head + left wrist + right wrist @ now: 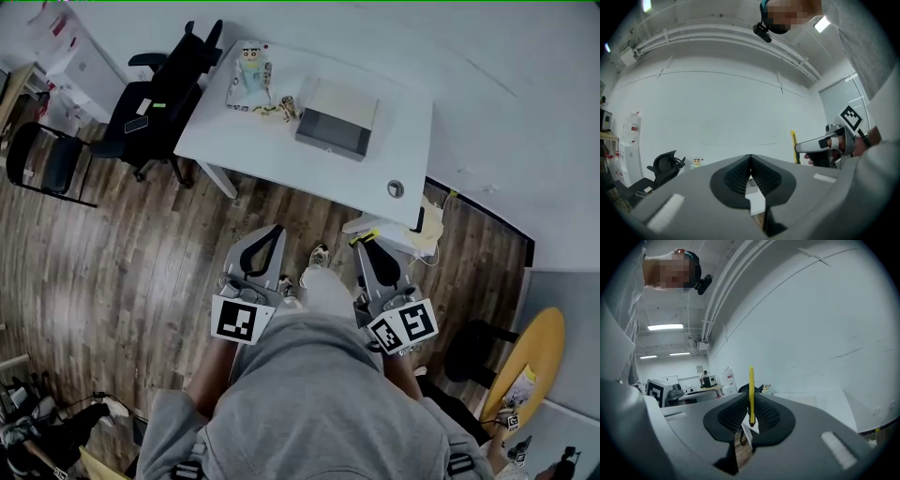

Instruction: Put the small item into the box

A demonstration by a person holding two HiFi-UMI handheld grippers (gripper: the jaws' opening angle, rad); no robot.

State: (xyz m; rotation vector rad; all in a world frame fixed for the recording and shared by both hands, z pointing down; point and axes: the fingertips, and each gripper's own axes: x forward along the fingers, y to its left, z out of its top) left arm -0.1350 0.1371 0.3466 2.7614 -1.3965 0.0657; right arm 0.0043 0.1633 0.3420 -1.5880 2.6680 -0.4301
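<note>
Clamps yellow item (751, 380) in right gripper (366, 242); shows left gripper (750, 161) closed, empty. Judged transport stage: calls for reaching box (337, 120) on surface (398, 141), releasing inside.

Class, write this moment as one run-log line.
left gripper: shut, empty | right gripper: shut on yellow strip | box: on table, apart from both grippers

Grey sweatshirt (309, 412), grey fingers (263, 249), black-and-white marker cubes (237, 321).
</note>
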